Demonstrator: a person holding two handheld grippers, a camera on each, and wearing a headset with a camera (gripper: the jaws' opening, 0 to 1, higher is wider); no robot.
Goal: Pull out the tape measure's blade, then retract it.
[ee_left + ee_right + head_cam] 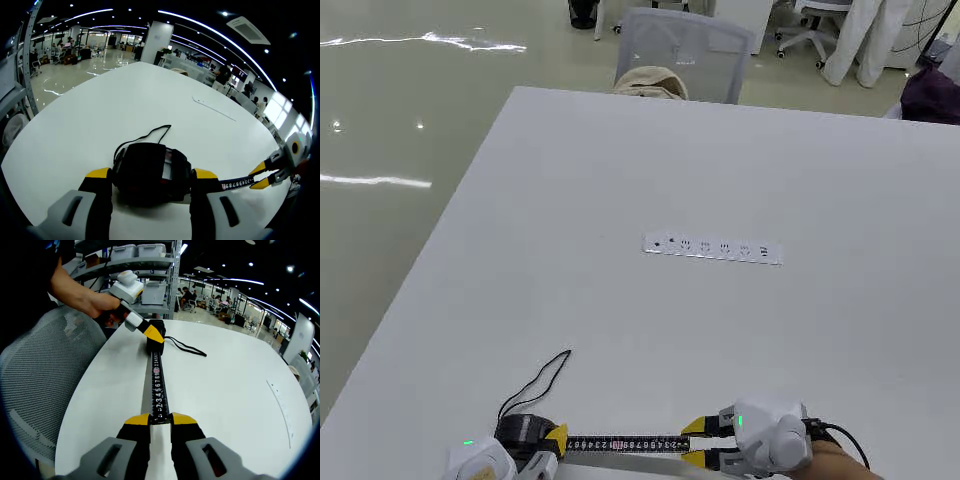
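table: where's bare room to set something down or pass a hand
Bare: the wide stretch between the power strip and the blade, and beyond the strip to the far edge. Crowded: the near edge, with tape measure, cord, left tool, right tool.

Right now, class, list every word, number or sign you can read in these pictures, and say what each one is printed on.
"2 3 4 5 6 7 8 9": on the blade, in the right gripper view, counting away from the right gripper.
The red-boxed figure after the 9 and the digits beyond it are too small to read.
On the tape measure case: no legible label.
On the power strip: markings too small to read.
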